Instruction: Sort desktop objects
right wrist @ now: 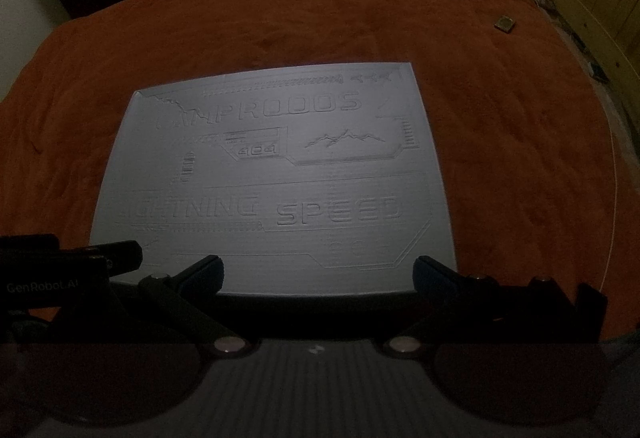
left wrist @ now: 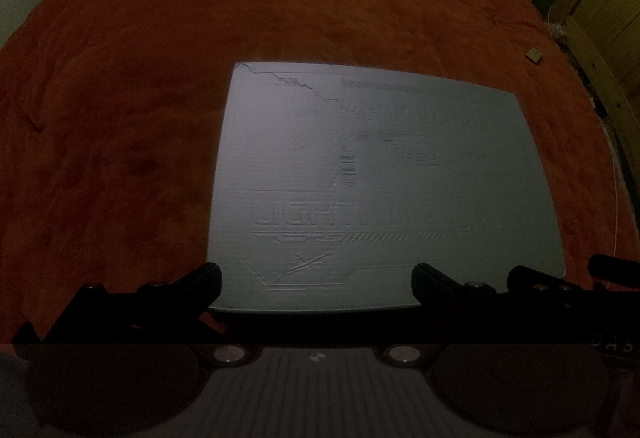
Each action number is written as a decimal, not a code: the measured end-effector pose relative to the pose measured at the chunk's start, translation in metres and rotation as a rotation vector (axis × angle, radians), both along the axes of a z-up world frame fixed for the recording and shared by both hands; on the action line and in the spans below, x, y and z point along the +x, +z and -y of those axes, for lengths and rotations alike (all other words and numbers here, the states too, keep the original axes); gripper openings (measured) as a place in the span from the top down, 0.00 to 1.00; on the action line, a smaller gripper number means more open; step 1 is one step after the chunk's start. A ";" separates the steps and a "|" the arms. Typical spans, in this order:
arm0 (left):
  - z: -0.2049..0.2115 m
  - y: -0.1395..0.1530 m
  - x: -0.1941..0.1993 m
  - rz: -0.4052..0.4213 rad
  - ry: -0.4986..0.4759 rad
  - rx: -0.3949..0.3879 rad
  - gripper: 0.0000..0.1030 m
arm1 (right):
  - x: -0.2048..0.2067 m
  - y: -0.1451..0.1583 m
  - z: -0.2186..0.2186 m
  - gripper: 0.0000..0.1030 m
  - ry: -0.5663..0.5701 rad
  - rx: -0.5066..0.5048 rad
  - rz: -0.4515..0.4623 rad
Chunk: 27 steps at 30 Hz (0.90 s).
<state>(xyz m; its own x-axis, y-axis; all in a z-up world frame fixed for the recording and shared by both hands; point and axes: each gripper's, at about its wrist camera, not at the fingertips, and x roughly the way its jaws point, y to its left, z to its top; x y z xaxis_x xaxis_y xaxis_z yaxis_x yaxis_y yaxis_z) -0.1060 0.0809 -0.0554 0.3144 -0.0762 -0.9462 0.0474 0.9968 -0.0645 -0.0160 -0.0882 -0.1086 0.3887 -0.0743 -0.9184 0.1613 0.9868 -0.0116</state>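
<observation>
Both the left gripper (left wrist: 316, 280) and right gripper (right wrist: 318, 274) gape wide, holding nothing, just above the grey mat's (right wrist: 272, 178) near edge; far right lies a small, perhaps metal, block (right wrist: 504, 24).

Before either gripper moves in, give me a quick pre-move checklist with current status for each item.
1. Left gripper jaws open and empty: ok.
2. Right gripper jaws open and empty: ok.
3. Gray mat lying flat on the orange blanket: ok.
4. Items to sort on the mat: not ok, none visible.
5. Small tan object at the far right, off the mat: ok, in view; what it is, cannot tell.
6. Lighting: not ok, both views are dim.
</observation>
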 end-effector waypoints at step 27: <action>0.003 -0.001 0.000 -0.004 0.002 0.001 0.01 | 0.002 -0.001 0.002 0.00 0.012 -0.002 0.000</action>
